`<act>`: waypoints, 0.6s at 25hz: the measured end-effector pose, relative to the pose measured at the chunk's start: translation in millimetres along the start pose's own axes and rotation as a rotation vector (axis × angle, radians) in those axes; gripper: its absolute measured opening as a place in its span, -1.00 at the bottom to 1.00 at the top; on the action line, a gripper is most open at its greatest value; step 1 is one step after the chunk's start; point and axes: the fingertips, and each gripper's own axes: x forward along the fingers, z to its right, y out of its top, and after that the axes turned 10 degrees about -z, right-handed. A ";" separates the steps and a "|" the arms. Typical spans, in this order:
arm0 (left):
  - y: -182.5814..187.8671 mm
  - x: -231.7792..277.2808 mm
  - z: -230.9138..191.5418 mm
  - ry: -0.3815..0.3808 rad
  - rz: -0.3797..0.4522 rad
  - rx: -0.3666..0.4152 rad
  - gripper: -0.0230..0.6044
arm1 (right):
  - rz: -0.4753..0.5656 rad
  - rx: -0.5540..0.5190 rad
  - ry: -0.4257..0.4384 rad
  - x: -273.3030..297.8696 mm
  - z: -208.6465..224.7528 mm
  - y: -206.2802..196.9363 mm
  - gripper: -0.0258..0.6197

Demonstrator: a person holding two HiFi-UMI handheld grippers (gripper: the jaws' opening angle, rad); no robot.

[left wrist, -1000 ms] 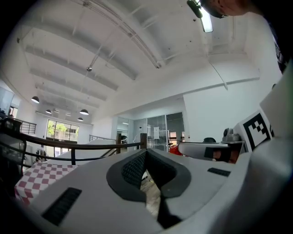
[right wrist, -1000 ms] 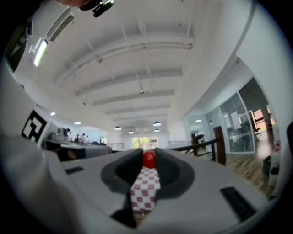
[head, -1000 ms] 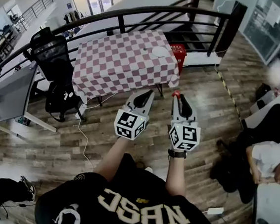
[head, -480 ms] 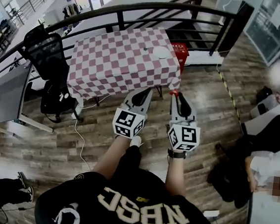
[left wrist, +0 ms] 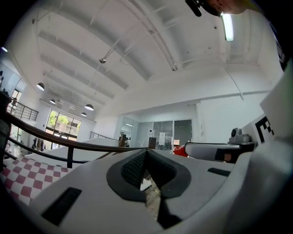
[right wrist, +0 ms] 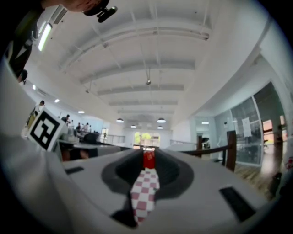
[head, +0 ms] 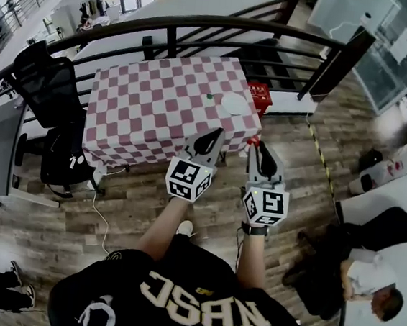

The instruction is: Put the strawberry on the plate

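Note:
A small red strawberry (head: 252, 138) sits pinched at the tip of my right gripper (head: 253, 141), held in the air just off the near right corner of the checkered table (head: 151, 110). In the right gripper view the strawberry (right wrist: 148, 160) shows between the closed jaw tips. The round white plate (head: 233, 104) lies on the table's far right side, beyond both grippers. My left gripper (head: 217, 133) hovers beside the right one, jaws shut with nothing in them (left wrist: 145, 153). From the left gripper view the strawberry (left wrist: 181, 149) is visible on the neighbouring gripper.
A small green item (head: 209, 95) lies on the cloth left of the plate. A black railing (head: 203, 28) curves behind the table. A black office chair (head: 49, 84) stands at its left, a red crate (head: 258, 96) at its far right. A person (head: 364, 284) sits at lower right.
The table and plate have come nearer and now lie just beyond the gripper tips. Both grippers keep their pose, the right one still holding the strawberry.

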 end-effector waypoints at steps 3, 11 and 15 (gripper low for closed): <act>-3.4 13.5 -31.3 -0.009 -0.009 -0.059 -0.88 | -0.029 -0.006 -0.005 33.0 -5.5 1.2 -0.67; -13.5 61.7 -72.1 -0.021 -0.033 -0.069 -0.88 | -0.065 -0.009 -0.007 104.9 11.8 -1.6 -0.67; -16.4 95.1 -88.7 -0.007 -0.054 -0.025 -0.88 | -0.054 0.013 0.016 143.2 35.0 -5.6 -0.67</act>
